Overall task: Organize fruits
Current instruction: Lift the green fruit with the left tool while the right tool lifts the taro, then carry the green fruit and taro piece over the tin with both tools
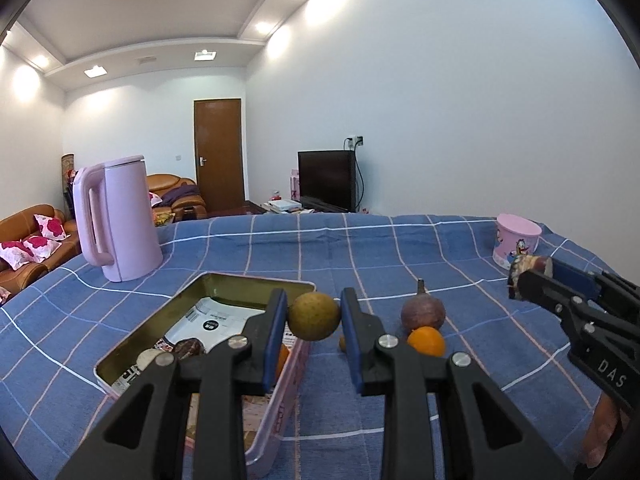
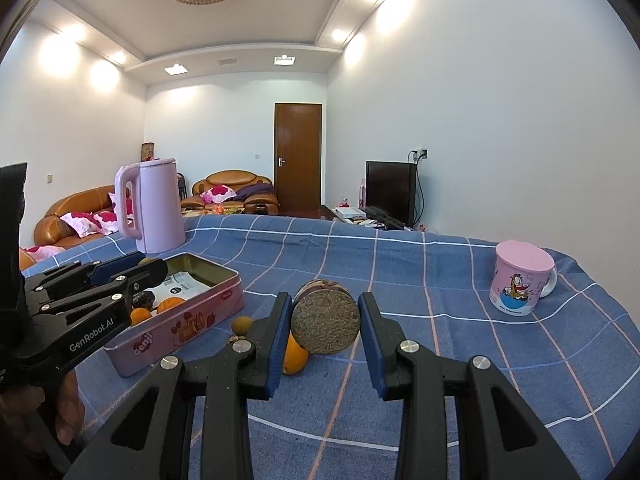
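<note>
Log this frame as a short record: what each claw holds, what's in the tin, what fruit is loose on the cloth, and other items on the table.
left claw: shut on a round yellow-green fruit, beside the tin's near edge
right claw: shut on a cut fruit half, flat face toward camera
pink tin: open; oranges, a dark fruit, printed paper inside
loose on cloth: purple fruit, orange, small brown fruit
other items: pink kettle, lidded cartoon mug

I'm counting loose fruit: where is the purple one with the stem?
In the left wrist view, the purple fruit sits on the blue checked tablecloth, right of the pink tin, directly behind and touching an orange.
</note>
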### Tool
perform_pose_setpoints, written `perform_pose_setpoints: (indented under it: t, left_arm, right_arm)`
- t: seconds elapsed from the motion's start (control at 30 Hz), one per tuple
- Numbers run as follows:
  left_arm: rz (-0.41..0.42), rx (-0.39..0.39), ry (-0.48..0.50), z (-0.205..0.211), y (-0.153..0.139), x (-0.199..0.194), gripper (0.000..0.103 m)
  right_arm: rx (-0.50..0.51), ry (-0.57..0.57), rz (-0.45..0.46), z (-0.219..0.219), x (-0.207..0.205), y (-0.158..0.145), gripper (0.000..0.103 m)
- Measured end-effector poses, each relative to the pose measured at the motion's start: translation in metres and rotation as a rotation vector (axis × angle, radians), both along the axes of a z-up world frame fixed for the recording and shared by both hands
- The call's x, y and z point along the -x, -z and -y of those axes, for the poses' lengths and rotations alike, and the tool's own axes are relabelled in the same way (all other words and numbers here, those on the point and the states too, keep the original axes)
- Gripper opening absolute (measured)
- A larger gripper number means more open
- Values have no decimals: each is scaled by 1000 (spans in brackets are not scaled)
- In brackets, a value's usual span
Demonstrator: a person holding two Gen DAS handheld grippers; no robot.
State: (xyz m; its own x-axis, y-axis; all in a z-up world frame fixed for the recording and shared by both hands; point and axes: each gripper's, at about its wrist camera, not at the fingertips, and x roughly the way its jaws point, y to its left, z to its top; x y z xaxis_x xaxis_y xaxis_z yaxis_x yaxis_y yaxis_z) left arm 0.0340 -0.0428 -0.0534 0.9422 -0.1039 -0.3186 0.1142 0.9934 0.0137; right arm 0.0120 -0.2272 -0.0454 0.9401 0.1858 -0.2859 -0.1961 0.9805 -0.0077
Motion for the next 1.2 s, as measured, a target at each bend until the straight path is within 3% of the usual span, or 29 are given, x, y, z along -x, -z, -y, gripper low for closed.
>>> perform_pose_setpoints:
  t: [0.53, 1.2]
  left_arm:
    - [-7, 18, -49, -22, -5, -6, 29]
    - [-97, 37, -172, -88, 2, -29, 29]
  right_arm:
    - [9, -28, 19, -18, 1, -2, 36]
    - [19, -200, -18, -94, -23, 2, 36]
